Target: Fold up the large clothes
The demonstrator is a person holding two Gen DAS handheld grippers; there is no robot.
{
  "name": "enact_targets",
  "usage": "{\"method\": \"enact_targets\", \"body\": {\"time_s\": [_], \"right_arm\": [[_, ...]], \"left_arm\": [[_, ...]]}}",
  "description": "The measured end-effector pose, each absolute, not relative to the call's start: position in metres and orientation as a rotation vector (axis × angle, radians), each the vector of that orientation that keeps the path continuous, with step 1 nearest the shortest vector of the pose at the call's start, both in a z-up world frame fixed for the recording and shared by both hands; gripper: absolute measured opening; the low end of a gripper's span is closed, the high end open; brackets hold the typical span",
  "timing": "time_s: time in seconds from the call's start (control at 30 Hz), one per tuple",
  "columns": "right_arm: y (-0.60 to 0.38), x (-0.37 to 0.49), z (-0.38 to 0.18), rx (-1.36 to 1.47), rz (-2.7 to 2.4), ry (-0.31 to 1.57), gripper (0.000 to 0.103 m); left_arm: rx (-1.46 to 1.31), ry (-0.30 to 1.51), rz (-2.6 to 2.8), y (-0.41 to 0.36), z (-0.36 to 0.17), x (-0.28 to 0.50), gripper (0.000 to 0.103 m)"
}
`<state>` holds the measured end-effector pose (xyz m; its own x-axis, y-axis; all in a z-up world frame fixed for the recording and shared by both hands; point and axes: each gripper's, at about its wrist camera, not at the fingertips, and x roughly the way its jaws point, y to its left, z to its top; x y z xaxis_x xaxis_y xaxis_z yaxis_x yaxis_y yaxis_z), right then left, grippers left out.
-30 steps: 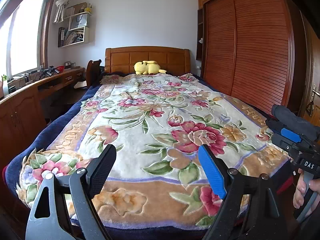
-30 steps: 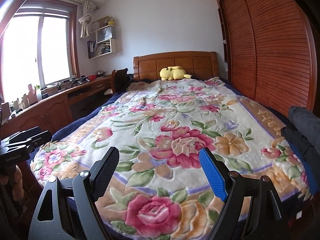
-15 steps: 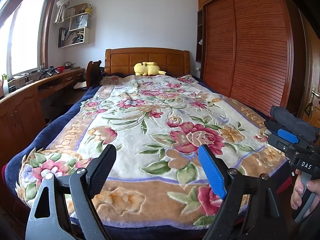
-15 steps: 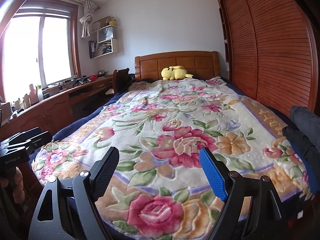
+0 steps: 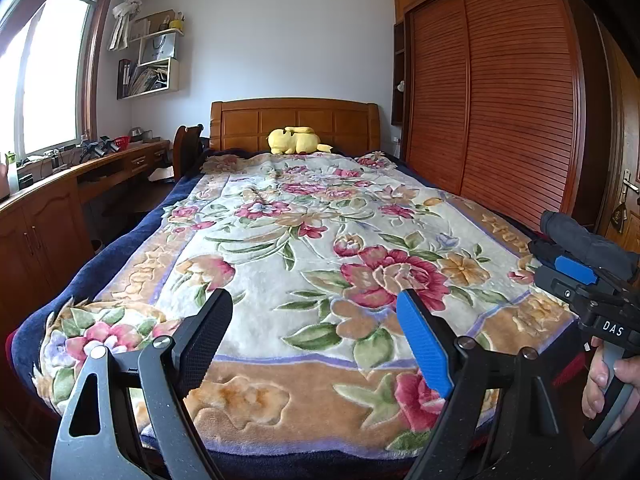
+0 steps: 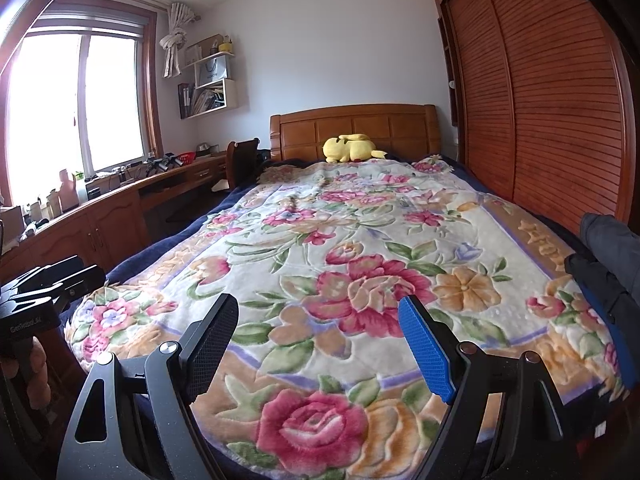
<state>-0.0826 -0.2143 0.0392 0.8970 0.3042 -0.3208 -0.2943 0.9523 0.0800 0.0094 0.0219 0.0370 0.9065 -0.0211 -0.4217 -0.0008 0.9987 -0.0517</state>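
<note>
Poised at the foot of the bed [image 5: 60, 276] before any fold, both fingers wide and empty above the blanket [image 5: 304, 256]; next, reaching down for its near corners.

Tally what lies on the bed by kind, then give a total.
Floral blanket: 1
Yellow plush toy: 1
Dark garment at the right edge: 1, or a small pile; I cannot tell which
Total: 3
</note>
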Motion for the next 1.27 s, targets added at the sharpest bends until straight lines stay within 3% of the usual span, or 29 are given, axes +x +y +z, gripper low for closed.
{"method": "enact_targets", "body": {"time_s": [1.27], "right_arm": [[-0.2214,-0.0831,0.0402,0.035,0.316,0.329,0.084]], "left_arm": [[-0.043,0.43,-0.009,0.0226,0.0378,0.0075,0.085]]}}
